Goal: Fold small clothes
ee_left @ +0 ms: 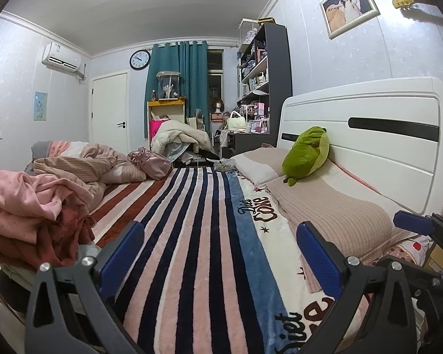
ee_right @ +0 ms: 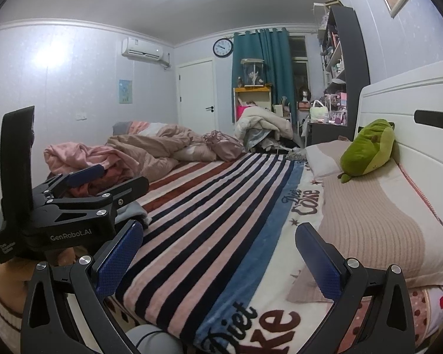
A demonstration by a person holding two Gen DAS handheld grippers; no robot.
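Folding looks unstarted: left gripper (ee_left: 220,253) and right gripper (ee_right: 218,253), jaws wide and empty, face the striped blanket (ee_left: 192,236); beside it, seemingly unfolded, lies the pink clothes pile (ee_left: 23,206).

Green plush toy (ee_left: 307,152) against white headboard (ee_left: 369,135)

I'm looking along a bed (ee_left: 369,124) covered by a striped blanket (ee_left: 198,236) printed with "Diet Coke". Two pillows (ee_left: 333,206) lie by the white headboard, a green plush toy (ee_left: 307,150) resting on them. A heap of pink and red clothes (ee_left: 29,215) sits on the left edge, a rumpled beige duvet (ee_left: 82,162) and shiny pink bag (ee_left: 150,160) beyond.
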